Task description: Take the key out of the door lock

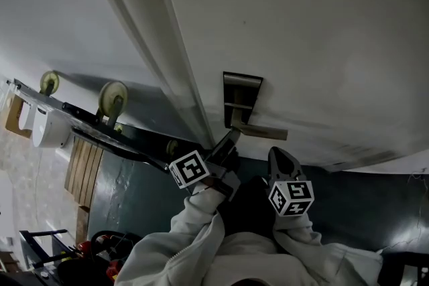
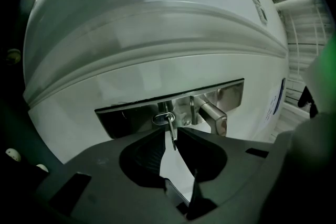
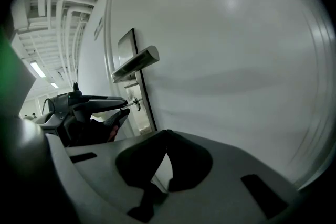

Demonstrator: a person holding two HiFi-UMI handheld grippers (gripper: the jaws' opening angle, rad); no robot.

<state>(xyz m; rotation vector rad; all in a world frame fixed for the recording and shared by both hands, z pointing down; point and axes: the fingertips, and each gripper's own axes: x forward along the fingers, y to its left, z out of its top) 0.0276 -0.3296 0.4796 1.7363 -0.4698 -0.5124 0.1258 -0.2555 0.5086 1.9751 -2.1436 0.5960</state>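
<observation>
A small metal key (image 2: 170, 127) sticks out of the lock cylinder (image 2: 161, 118) in the steel plate (image 2: 131, 113) on a white door (image 1: 301, 23). My left gripper (image 2: 170, 134) is right at the lock with the key between its fingertips. A thin gap shows on each side, so it is open. From the side, the right gripper view shows that gripper (image 3: 127, 106) reaching the key (image 3: 135, 103) under the lever handle (image 3: 137, 60). My right gripper (image 3: 167, 132) hangs back below the handle (image 1: 265, 132), shut and empty.
The door frame (image 1: 167, 70) runs diagonally left of the lock plate (image 1: 241, 85). Beyond it, at the left, is a trolley with pale wheels (image 1: 112, 98) and a wooden pallet (image 1: 84, 171) on a dark floor (image 1: 147, 191). The person's pale sleeves (image 1: 201, 231) fill the bottom.
</observation>
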